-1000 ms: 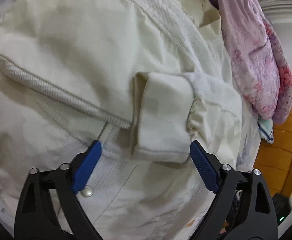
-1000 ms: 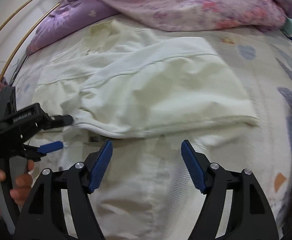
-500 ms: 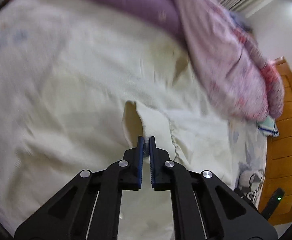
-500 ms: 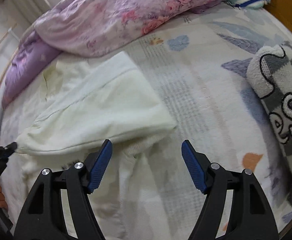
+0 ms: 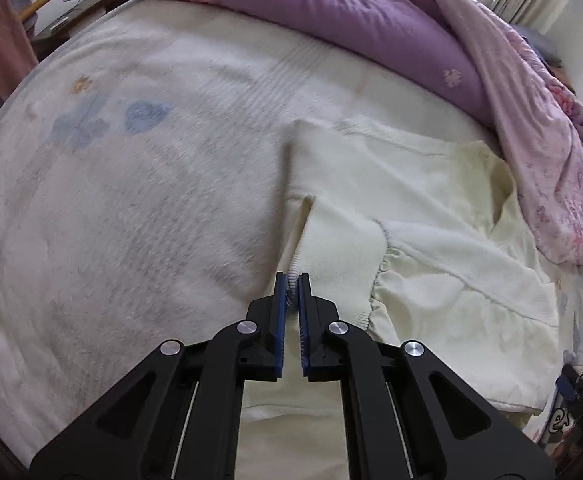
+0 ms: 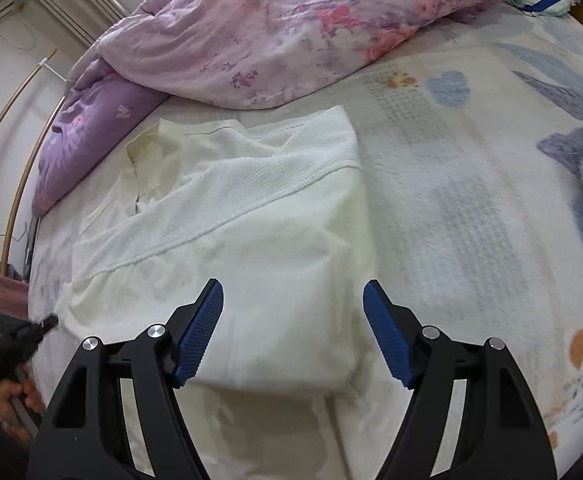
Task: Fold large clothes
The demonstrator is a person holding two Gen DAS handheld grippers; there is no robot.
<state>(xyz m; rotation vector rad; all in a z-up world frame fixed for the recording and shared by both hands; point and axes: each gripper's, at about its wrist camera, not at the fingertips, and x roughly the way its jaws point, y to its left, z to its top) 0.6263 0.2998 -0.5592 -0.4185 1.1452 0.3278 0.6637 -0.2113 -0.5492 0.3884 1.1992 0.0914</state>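
- Left tool (image 5: 291,280): jaws nearly together, pinching the ribbed cuff (image 5: 333,256) of the cream garment (image 5: 431,248); a little knit bunches between the pads.
- Right tool (image 6: 293,320): jaws wide, nothing between the pads; it hangs just above the near folded edge of the garment.
- The garment lies on the bed (image 6: 471,208), part folded, collar (image 6: 147,148) at the far end toward the quilt (image 6: 291,24).
- From the left tool the sleeve runs forward and right into the body; bare bedsheet lies to its left.
- In the right view the garment's long axis runs from the near edge up and left to the collar; the left tool shows at the garment's left edge, tip on the cloth.
- Judgement: the coming move turns on the pinched cuff, which sits at the garment's left side, so the sleeve must travel rightward across the body; the left hand is the nearer, the right free to pin the fold.
- The hem is cut off under both tools. The far sleeve cannot be made out. Whether the cuff is gripped through one layer or two cannot be told. The sheet is motion-blurred in the left view.
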